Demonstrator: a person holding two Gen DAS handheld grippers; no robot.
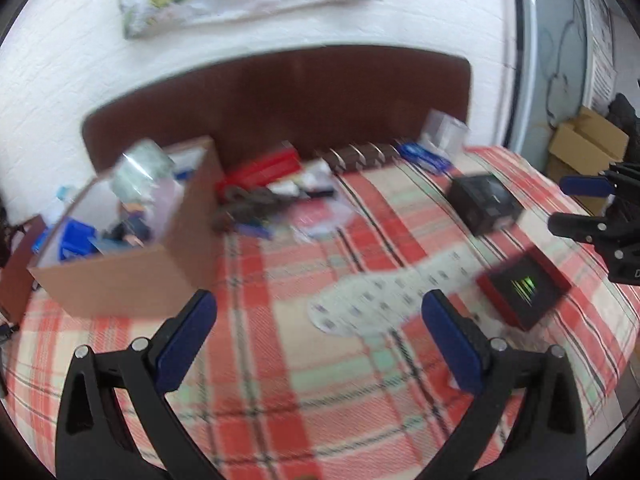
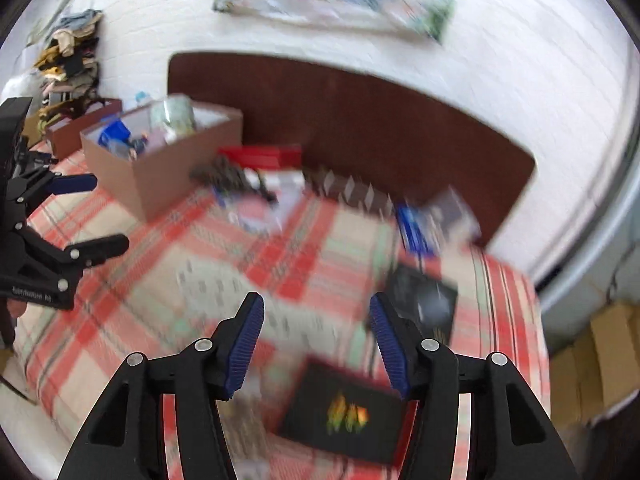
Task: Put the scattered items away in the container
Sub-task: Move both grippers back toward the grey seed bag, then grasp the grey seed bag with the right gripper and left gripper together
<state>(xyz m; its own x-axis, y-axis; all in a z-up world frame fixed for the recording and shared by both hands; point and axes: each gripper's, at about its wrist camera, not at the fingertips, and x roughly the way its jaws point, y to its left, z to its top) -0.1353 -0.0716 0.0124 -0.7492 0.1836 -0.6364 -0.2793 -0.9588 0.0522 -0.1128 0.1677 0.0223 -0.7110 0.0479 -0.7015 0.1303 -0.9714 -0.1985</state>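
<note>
Directly beneath the spread, empty right tool (image 2: 316,340) lies a flat black box with a red rim (image 2: 344,412), apparently the next pick, while the left tool (image 1: 320,340), likewise spread and empty, hovers short of the brown cardboard container (image 1: 128,248) ahead-left on the plaid bed (image 1: 280,380).

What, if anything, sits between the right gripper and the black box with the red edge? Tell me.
Nothing visible does. The right gripper is open, and the black box lies flat on the plaid cover just below and ahead of its fingers. The frames are blurred, so small things could be missed.
</note>
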